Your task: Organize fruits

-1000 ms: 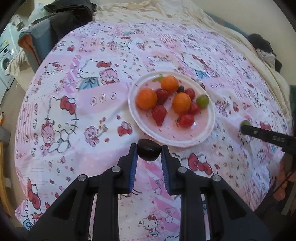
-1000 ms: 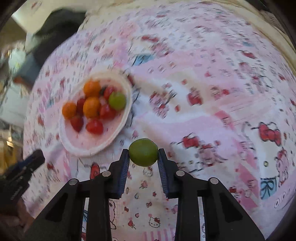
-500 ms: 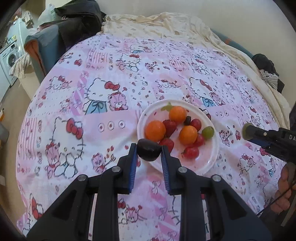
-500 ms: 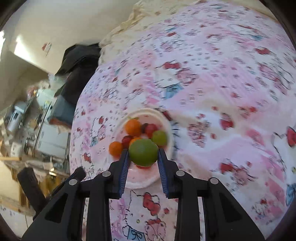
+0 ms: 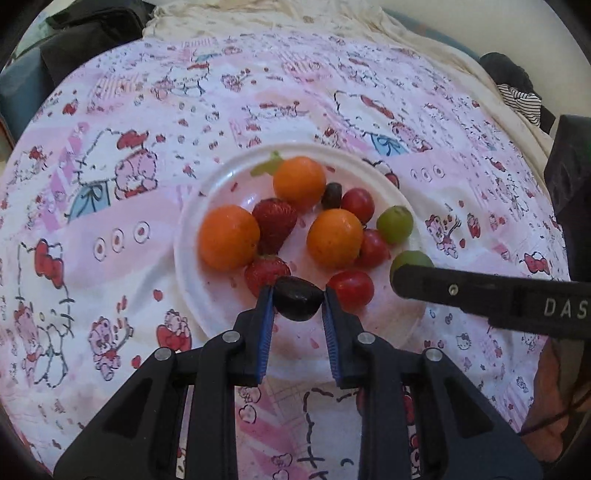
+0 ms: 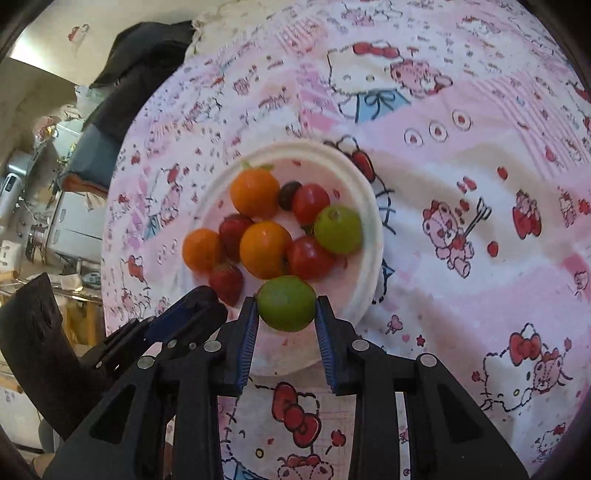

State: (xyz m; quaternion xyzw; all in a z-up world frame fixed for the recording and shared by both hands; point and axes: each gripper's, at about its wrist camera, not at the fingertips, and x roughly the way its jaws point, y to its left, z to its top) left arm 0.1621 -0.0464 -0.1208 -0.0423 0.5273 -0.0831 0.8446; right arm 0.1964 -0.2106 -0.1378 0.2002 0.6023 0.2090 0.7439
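Observation:
A white plate point(image 5: 207, 206) on the pink Hello Kitty cloth holds oranges point(image 5: 229, 236), strawberries point(image 5: 274, 219), red tomatoes point(image 5: 351, 288), a small dark fruit and a green fruit point(image 5: 394, 223). My left gripper point(image 5: 297, 299) is shut on a dark plum point(image 5: 297, 298) over the plate's near part. My right gripper point(image 6: 286, 310) is shut on a green lime point(image 6: 286, 303) over the plate's point(image 6: 365, 206) near edge. The right gripper's finger also shows in the left wrist view point(image 5: 480, 295), with the lime point(image 5: 412, 258) at its tip. The left gripper shows at lower left in the right wrist view point(image 6: 184, 317).
The cloth point(image 5: 110, 295) covers a rounded bed or table. Dark clothing point(image 5: 85, 40) and a cream blanket point(image 5: 295, 18) lie at the far edge. Household clutter point(image 6: 37, 206) stands beyond the left edge in the right wrist view.
Both grippers have moved in toward the plate with their fruits and now hover over its near part, close to each other. The plate looks larger in both views.

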